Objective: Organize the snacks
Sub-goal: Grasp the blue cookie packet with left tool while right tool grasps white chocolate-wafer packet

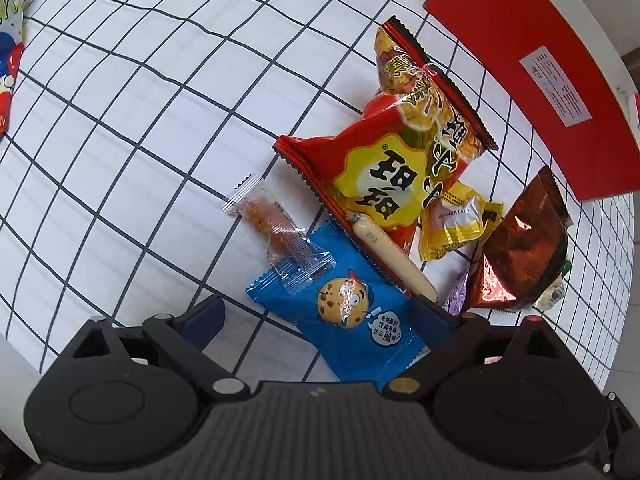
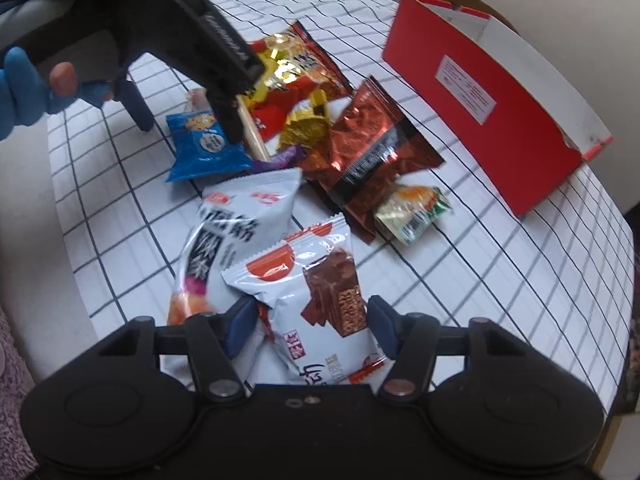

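Down on the checked tablecloth (image 1: 132, 128), the left gripper (image 1: 316, 320) stands wide open over a blue cookie packet (image 1: 344, 320), which lies flat between its fingers, ungripped; it shows a cartoon biscuit and a speech bubble of small Chinese text. Beside it lies a red-and-yellow bag (image 1: 372, 184) with bold black Chinese characters. The right gripper (image 2: 312, 324) straddles a white chocolate-wafer packet (image 2: 308, 300), half closed, pads at its edges. A red box (image 2: 492, 120) with a white label stands behind

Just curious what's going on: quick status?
Left gripper open over blue cookie packet. Right gripper around white wafer packet. Red box waiting, snacks piled.
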